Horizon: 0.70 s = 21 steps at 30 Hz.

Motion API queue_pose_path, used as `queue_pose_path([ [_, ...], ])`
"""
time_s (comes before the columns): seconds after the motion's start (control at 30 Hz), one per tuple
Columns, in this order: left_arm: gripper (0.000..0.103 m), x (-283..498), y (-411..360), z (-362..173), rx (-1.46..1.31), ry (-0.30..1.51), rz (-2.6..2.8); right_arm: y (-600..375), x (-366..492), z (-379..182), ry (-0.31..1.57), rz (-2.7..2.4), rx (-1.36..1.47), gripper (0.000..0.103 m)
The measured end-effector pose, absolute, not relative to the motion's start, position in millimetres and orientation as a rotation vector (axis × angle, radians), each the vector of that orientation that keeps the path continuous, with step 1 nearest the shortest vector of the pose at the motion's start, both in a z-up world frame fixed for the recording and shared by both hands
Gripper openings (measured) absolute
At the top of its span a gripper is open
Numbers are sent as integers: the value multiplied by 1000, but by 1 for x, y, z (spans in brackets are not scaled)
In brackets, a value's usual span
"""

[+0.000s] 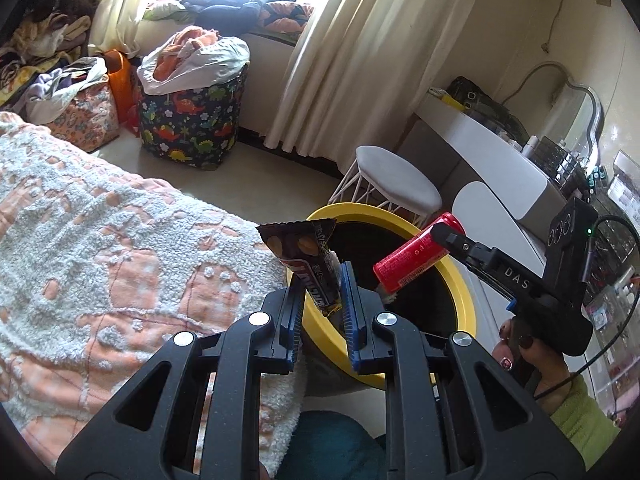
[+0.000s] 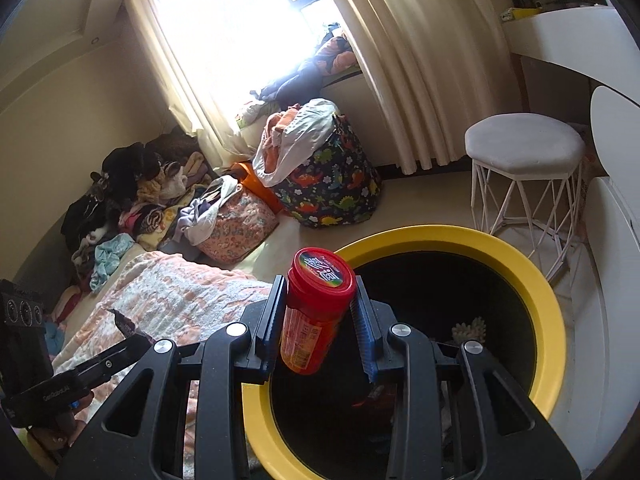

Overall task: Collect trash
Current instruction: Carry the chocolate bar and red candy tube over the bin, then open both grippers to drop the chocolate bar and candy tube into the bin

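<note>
i've got both pieces of trash at the bin [image 2: 532, 280] now, the yellow-rimmed one with the dark inside, standing just beside the bed [image 1: 100, 240]. my left gripper [image 1: 322, 292] is clamped on the dark snack wrapper [image 1: 308, 260], which sticks up between the pads right over the near rim. my right gripper [image 2: 320, 312] is clamped on the red jar [image 2: 316, 308], pads on its sides below the lid, and it hangs tilted over the near edge of the opening.

to do the drop well, i think each piece should sit clear inside the rim before i let go. the wrapper is light and may cling to a pad or drift onto the bed, so i'd bring it further over the dark middle. the jar is stiff and should fall straight. i'd release 1 at a time, keeping the 2 grippers apart.
</note>
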<state>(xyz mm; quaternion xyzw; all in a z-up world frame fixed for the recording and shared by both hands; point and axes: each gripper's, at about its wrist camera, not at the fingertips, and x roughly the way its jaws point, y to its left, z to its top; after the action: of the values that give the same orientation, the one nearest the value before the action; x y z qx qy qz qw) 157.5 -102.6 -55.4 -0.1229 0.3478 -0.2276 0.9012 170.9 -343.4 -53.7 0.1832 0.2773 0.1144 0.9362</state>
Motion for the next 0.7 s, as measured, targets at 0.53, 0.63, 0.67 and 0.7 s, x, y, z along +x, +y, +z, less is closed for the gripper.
queue_pose_path([
  [0.53, 13, 159, -155, -60, -161, 749, -562, -379, 169, -62, 598, 94, 388, 31],
  [0.63, 13, 159, -163, -62, -145, 758, -576, -384, 170, -64, 613, 78, 406, 31],
  [0.67, 13, 160, -167, -63, -138, 763, -582, -386, 170, -65, 618, 75, 413, 31],
  [0.7, 13, 160, -170, -64, -131, 767, -586, -388, 170, -66, 621, 73, 419, 31],
])
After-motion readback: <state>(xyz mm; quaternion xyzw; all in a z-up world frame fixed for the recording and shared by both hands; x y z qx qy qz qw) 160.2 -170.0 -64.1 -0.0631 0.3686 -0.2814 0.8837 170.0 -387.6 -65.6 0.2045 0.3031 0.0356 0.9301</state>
